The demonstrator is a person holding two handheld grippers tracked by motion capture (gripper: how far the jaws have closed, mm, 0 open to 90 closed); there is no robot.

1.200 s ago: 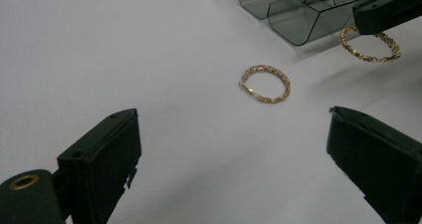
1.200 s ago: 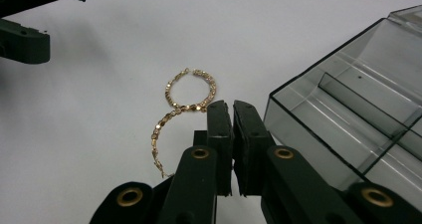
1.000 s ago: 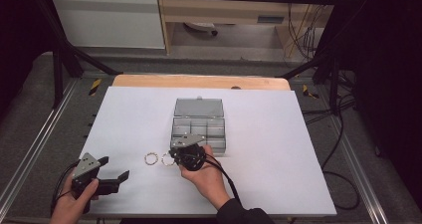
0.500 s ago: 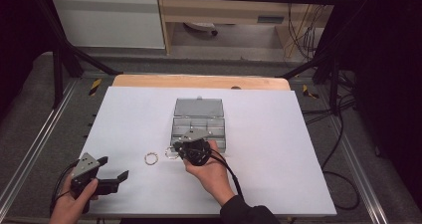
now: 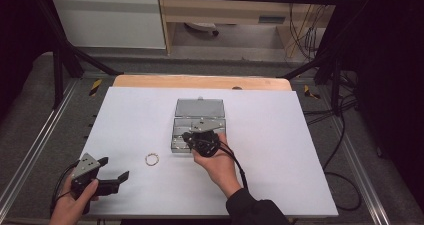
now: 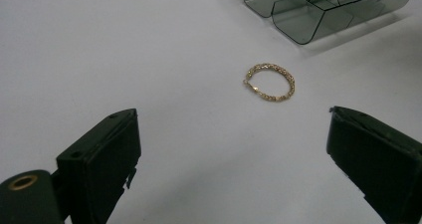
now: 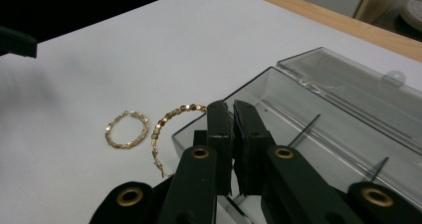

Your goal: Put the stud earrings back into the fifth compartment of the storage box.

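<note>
Clear compartment box (image 5: 198, 126) mid-frame on white bench (image 5: 280, 175), lid open. Right claw (image 7: 232, 115) clenched on gold chain (image 7: 171, 118) over its near corner. Left claw (image 6: 234, 149) released, lower left.

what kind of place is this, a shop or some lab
Probably a lab recording bench: a white table inside a metal frame, loose cables at the side, and a hand-held left gripper by a gold bracelet.

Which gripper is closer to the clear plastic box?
The right gripper, shut on a gold bracelet, is over the clear plastic box. The left gripper sits open, far off near the table's front-left corner.
</note>
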